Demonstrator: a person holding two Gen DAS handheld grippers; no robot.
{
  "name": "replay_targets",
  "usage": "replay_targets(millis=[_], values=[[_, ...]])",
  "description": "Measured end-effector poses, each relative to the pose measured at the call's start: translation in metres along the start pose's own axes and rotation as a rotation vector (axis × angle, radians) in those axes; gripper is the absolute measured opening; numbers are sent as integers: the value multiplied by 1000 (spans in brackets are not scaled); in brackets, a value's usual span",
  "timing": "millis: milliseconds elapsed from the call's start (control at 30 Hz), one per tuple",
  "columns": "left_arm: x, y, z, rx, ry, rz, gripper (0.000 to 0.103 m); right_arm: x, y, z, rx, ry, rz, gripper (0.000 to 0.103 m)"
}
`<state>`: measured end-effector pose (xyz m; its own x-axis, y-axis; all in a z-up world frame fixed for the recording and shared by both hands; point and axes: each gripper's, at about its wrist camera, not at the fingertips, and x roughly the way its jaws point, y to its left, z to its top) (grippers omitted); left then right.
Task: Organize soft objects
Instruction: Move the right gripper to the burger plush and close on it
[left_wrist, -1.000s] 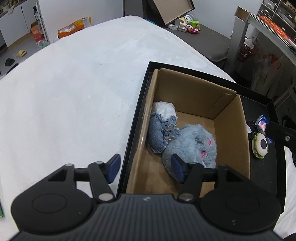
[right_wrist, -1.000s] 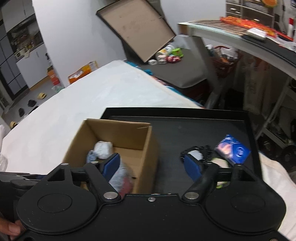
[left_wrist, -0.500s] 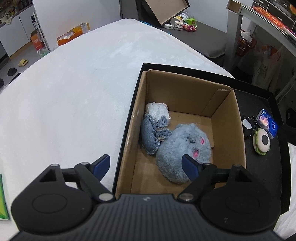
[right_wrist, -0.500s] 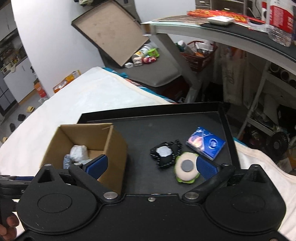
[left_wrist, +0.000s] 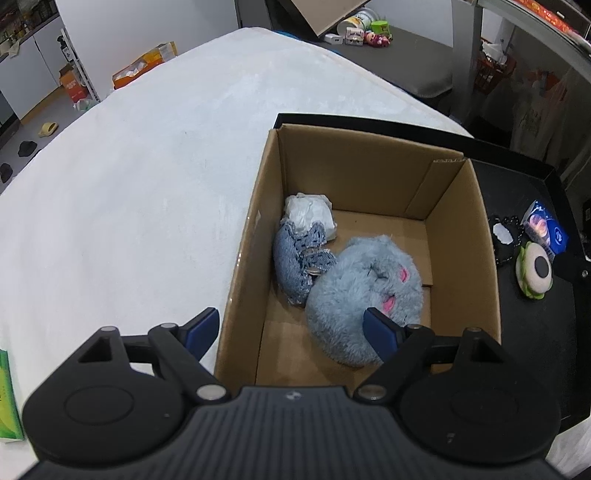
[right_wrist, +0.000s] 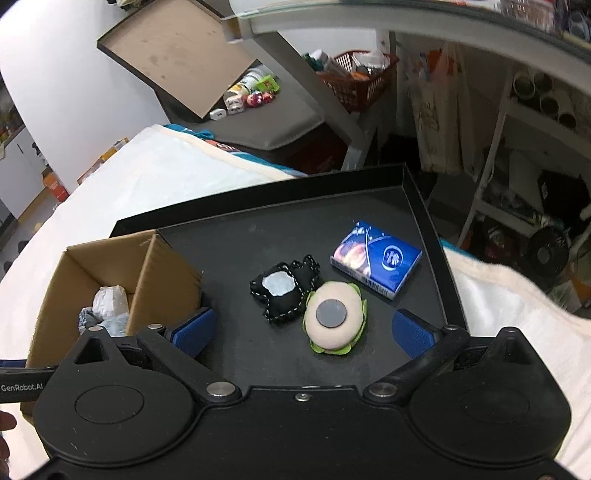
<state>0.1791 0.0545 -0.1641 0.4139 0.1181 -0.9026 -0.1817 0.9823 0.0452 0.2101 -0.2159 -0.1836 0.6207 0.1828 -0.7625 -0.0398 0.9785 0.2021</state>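
A cardboard box (left_wrist: 461, 236) stands at the left of a black tray (right_wrist: 424, 221). In it lie a fluffy blue plush (left_wrist: 364, 291), a denim soft piece (left_wrist: 295, 258) and a white wad (left_wrist: 308, 212). My left gripper (left_wrist: 291, 332) is open and empty above the box's near left wall. On the tray lie a round cream and green soft toy (right_wrist: 334, 317), a black stitched soft piece (right_wrist: 284, 290) and a blue tissue pack (right_wrist: 376, 260). My right gripper (right_wrist: 303, 332) is open and empty just in front of the round toy.
The tray sits on a white bed cover (left_wrist: 129, 184). A green packet (left_wrist: 7, 398) lies at the far left edge. A grey table leg (right_wrist: 314, 85), a red basket (right_wrist: 354, 77) and shelves (right_wrist: 535, 110) stand beyond the tray.
My left gripper opened wider and drew back and left over the box. My right gripper swung right from the box to the loose items on the tray and opened wider.
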Motion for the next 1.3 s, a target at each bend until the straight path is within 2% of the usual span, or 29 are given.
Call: replay_targets(millis=[467, 633, 767, 833, 967, 1067, 1100, 1200, 1300], values=[[8, -13, 4, 14, 13, 26, 91, 20, -17, 1, 17, 1, 28, 102], [8, -14, 4, 14, 15, 29, 92, 28, -18, 2, 21, 27, 36, 91], [9, -14, 5, 15, 14, 26, 92, 35, -16, 1, 14, 39, 23, 87], [9, -14, 4, 15, 13, 24, 92, 39, -16, 1, 13, 48, 11, 79], [9, -12, 4, 15, 12, 15, 92, 48, -17, -1, 12, 59, -23, 72], [9, -10, 4, 14, 13, 8, 92, 55, -18, -2, 7, 79, -50, 51], [9, -9, 4, 13, 14, 6, 92, 56, -19, -3, 9, 88, -55, 39], [8, -6, 3, 8, 14, 0, 92, 52, -19, -3, 26, 82, -68, 32], [6, -2, 4, -3, 10, -3, 92, 46, -16, -3, 11, 73, -61, 30]])
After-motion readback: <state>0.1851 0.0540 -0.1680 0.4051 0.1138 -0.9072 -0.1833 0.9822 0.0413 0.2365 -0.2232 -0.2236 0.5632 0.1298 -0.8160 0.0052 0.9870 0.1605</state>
